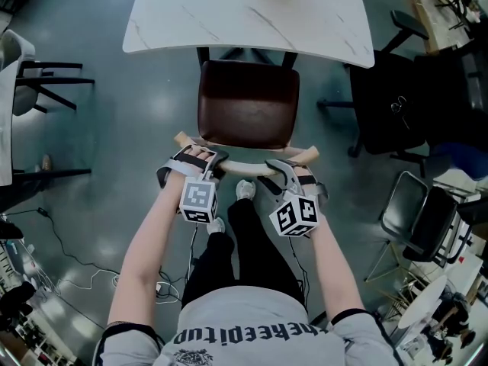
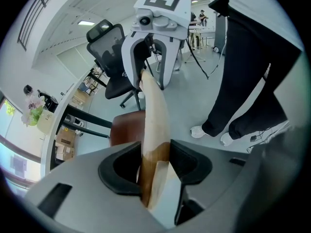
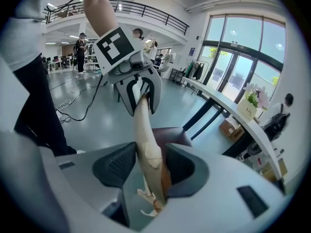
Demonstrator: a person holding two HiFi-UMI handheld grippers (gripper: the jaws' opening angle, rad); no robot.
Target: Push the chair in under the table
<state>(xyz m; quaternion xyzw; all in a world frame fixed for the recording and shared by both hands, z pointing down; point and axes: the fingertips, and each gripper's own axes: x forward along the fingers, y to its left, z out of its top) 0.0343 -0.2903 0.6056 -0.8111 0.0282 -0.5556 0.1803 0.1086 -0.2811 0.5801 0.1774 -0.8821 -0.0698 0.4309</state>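
Head view: the chair (image 1: pixel 248 101) is seen at the tabletop (image 1: pixel 191 14) edge. Its wooden backrest (image 1: pixel 245 168) is clamped by the left claw (image 1: pixel 200 158) and the right claw (image 1: pixel 284 172).

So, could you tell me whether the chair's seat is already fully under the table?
No: in the head view nearly the whole brown seat lies outside the near edge of the table.
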